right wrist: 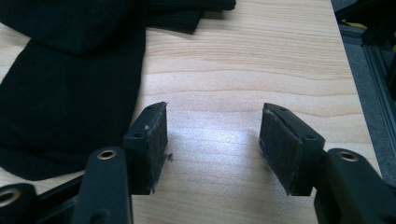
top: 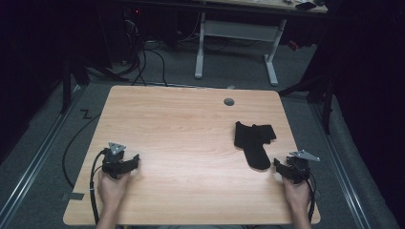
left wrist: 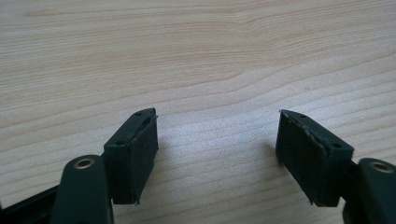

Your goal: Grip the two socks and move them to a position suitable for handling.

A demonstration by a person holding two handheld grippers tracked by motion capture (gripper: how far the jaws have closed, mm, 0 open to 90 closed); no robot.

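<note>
A black cloth item (top: pixel 254 140), folded and limp, lies on the right half of the wooden table (top: pixel 186 124). In the right gripper view the black cloth (right wrist: pixel 70 88) spreads just left of and beyond the jaws. My right gripper (top: pixel 278 165) rests near the table's right front edge, close to the cloth's near end, open with nothing between its pads (right wrist: pixel 213 149). My left gripper (top: pixel 135 161) sits at the left front of the table, far from the cloth. Its jaws stand open over bare wood (left wrist: pixel 217 156).
A round grey cable hole (top: pixel 229 101) is set in the table near its far edge. Behind the table stand a white desk frame (top: pixel 236 36) and cables on the carpet. Metal rails run along the floor on both sides.
</note>
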